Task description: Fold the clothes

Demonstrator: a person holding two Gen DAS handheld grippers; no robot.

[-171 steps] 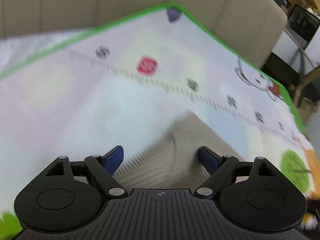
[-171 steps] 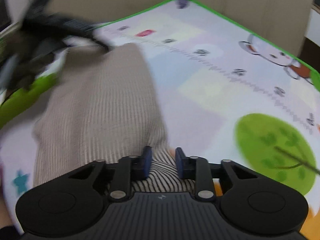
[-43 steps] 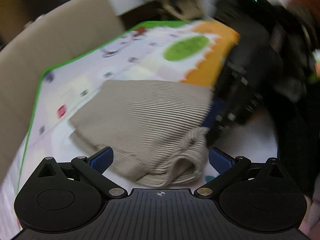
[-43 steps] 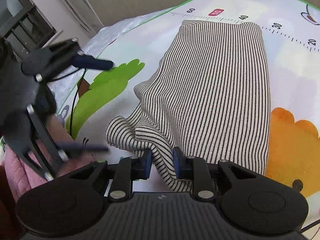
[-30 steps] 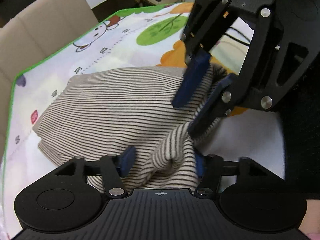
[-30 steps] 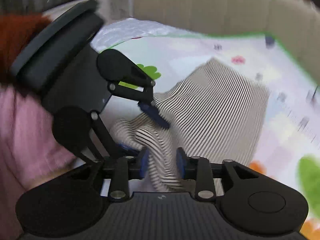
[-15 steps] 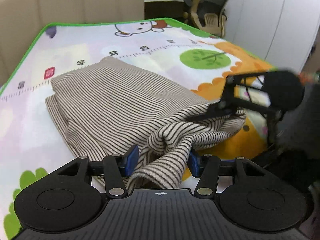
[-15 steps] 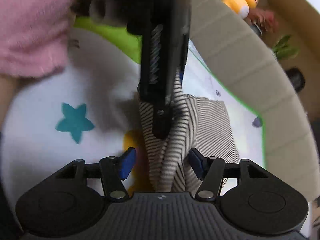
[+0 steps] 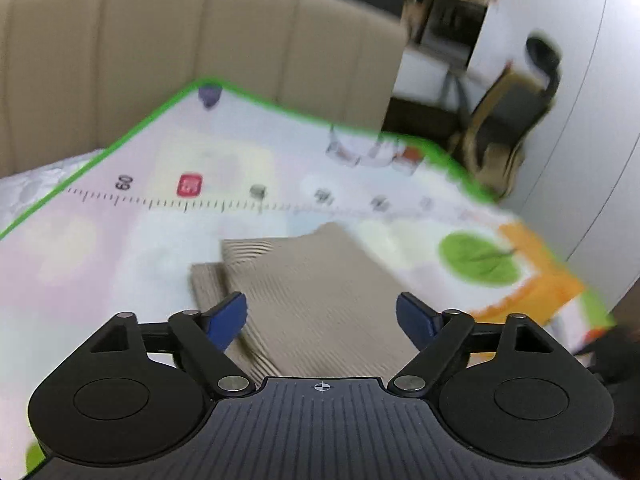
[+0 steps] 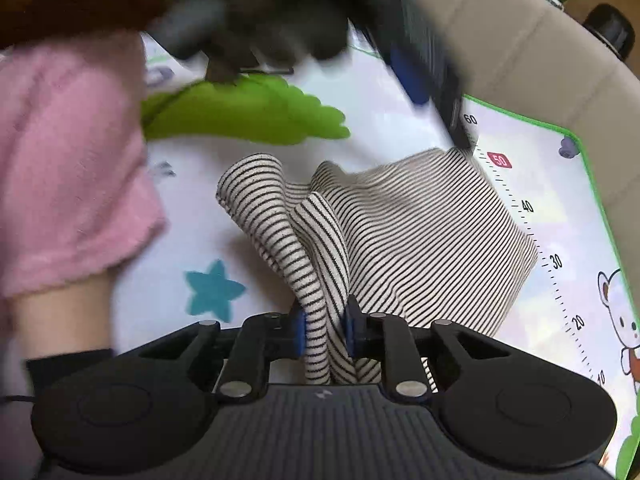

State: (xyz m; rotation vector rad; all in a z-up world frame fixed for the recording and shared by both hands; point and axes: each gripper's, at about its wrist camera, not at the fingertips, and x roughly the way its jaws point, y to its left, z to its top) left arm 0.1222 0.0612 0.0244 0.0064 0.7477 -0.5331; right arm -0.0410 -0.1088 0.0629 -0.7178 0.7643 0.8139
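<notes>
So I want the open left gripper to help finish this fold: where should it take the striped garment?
Probably the loose rounded flap of the striped garment, approached from the bare play mat beside it. It stands raised and free-edged, while the right gripper already pinches the neighbouring ridge.

one striped garment [image 10: 420,232], one play mat [image 9: 100,240], two grippers [image 9: 322,316] [image 10: 324,330]

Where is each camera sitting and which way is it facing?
Left wrist: on the open left gripper, looking over the shirt toward the sofa.
Right wrist: on the right gripper, shut on the shirt, looking down at the mat; the person's pink sleeve shows.
Shared: shirt, mat, sofa.
</notes>
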